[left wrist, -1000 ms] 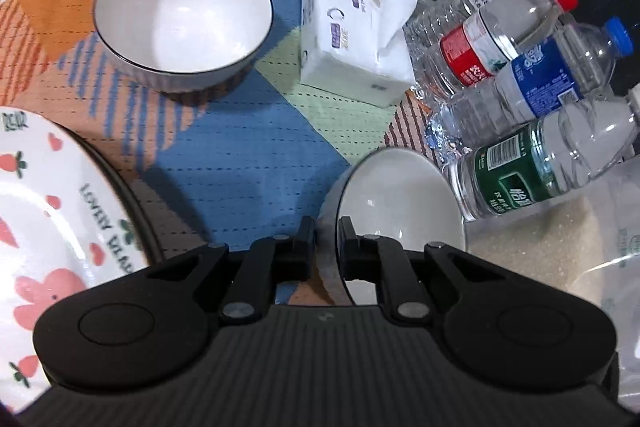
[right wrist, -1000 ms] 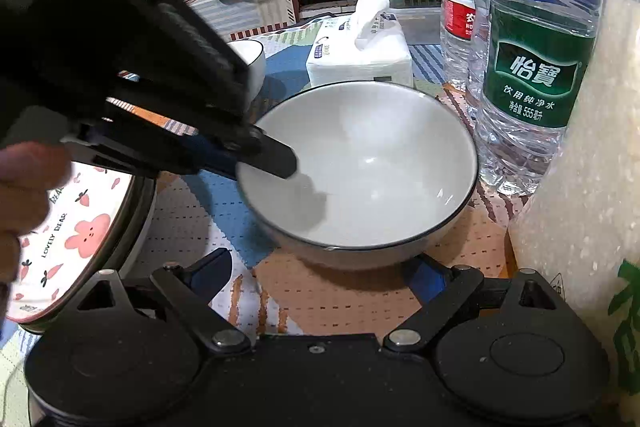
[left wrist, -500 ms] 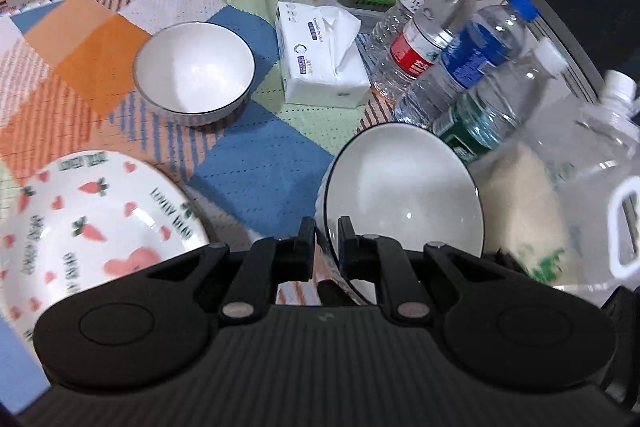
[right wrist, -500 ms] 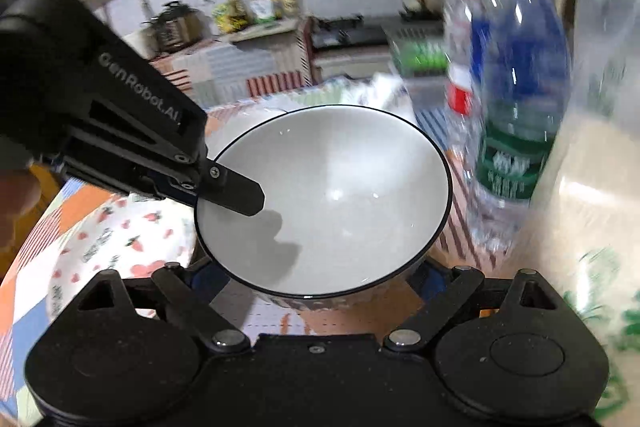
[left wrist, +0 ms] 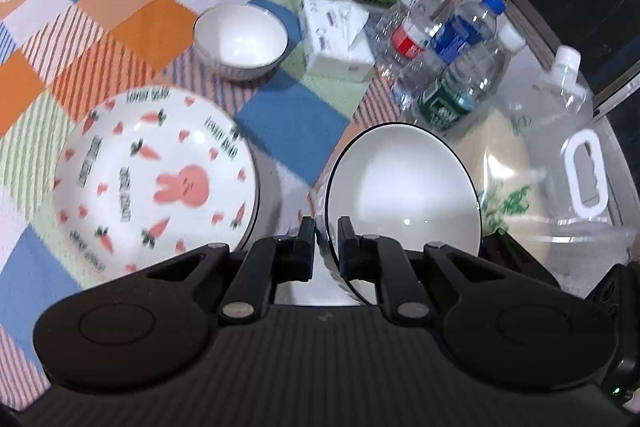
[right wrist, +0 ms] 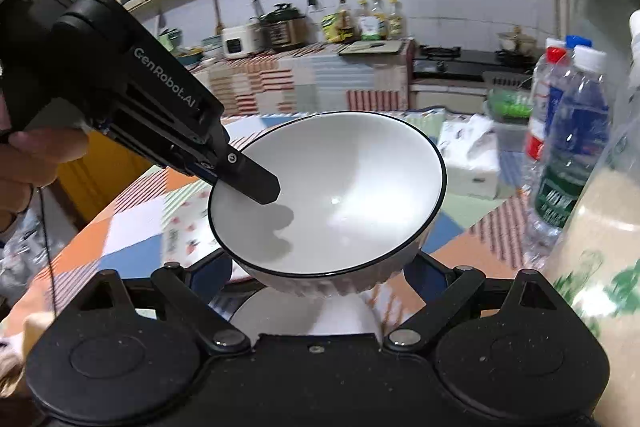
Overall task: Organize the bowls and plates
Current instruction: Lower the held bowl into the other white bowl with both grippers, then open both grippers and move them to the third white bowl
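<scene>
My left gripper (left wrist: 322,241) pinches the bowl's (left wrist: 404,187) rim, clear of the worktop (left wrist: 292,123); my right gripper (right wrist: 320,287) stands open beneath it.

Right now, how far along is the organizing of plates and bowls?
Done: nothing looks stacked yet. In hand: the left gripper, jaws shut on the rim, holds the black-rimmed bowl above the tablecloth. Left: the second bowl and the carrot plate lie apart on it, ungrouped.
</scene>
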Motion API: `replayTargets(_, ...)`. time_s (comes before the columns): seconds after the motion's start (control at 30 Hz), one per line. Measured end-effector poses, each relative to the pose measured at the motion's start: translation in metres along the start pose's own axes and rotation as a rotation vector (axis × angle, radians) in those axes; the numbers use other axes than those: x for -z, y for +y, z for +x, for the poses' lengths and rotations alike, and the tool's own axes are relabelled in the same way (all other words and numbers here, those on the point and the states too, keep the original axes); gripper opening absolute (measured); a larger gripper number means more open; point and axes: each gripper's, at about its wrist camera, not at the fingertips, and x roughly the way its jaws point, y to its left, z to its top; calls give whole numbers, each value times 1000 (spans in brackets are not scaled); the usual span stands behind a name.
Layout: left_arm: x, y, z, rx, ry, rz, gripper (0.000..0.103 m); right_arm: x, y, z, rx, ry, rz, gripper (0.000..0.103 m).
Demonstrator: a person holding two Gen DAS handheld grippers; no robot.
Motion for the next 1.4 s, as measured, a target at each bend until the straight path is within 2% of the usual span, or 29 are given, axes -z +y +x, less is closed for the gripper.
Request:
replayTargets(0.2,22,15,10,14,62,-46,10,15,6,-3,-43,41,22,96)
replayTargets(0.37,36,20,23,6,95,-56,10,27,15,3,-15,77,-11,96)
replayTargets(0.7,48,18,38,-80,143,-38,10,41,28,11,10,158,-63,96)
replayTargets(0.83,51,13,48,-142,185,-4,10,44,35,15,37,197,-126,96)
replayTargets(1.13,50,1,58,-226,185,74,10,45,43,17,97,222,-192,95)
replayTargets(1.4,51,-3,65,-240,181,101,14,47,42,19,118,223,-178,99)
